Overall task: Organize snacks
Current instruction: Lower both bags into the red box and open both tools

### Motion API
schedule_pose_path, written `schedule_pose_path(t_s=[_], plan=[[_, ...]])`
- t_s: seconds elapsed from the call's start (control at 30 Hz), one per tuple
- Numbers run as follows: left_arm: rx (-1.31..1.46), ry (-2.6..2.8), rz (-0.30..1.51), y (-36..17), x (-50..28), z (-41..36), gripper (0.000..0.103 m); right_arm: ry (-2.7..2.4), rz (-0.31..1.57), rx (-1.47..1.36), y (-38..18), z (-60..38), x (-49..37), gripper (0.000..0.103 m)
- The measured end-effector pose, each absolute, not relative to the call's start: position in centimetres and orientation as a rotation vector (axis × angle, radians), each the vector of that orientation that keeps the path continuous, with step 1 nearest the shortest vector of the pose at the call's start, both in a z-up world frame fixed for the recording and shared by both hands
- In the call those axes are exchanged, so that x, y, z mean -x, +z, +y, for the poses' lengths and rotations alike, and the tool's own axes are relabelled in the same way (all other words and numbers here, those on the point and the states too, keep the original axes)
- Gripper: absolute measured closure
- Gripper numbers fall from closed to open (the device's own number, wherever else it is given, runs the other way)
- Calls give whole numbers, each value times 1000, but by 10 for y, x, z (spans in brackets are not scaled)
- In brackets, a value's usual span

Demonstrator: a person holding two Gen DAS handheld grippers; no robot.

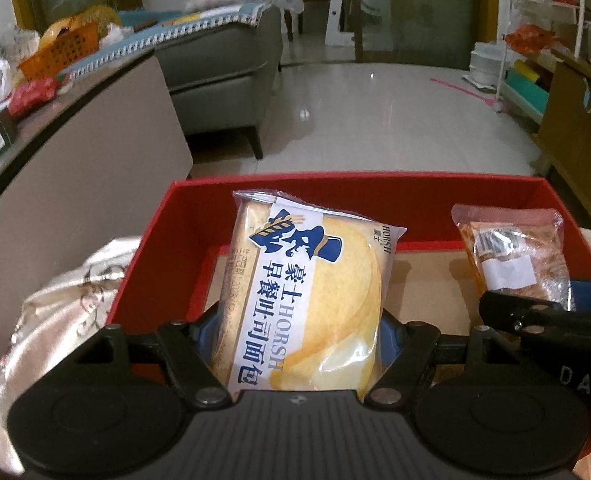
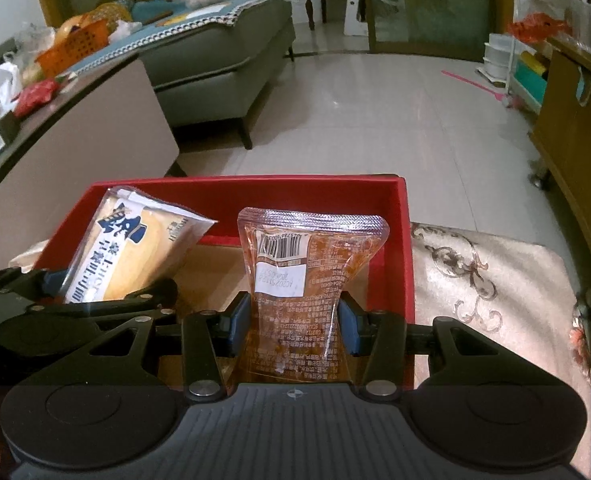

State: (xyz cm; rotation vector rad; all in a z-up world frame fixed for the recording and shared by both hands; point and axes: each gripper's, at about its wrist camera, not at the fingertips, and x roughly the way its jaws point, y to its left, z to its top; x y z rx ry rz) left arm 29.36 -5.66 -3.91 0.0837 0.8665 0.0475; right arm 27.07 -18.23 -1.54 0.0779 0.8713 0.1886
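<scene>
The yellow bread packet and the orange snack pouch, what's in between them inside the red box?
Only bare brown box floor, seen in the right wrist view.

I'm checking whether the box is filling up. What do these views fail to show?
- Red box floor near edge: both views, hidden behind grippers.
- Bread packet lower end: left wrist view, behind left gripper.
- Orange pouch print: right wrist view, too small.

Dim indoor light, glare on floor (image 1: 303, 114) — fisheye-bent, vignetted edges
</scene>
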Motion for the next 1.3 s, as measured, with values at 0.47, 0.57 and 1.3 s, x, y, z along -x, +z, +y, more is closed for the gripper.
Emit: schedule_pose_path(t_s=[0.47,0.57,1.3], plan=[[-105,79,918,-46,-291,-51,35,176,882,40,-17,-167,-268,36],[-126,76,897,-40,-287,-54,33,173,873,52,-13,-166,-267,35],[-124,52,786,23,-226,-32,27,202,786,75,52,-157,-213,28]])
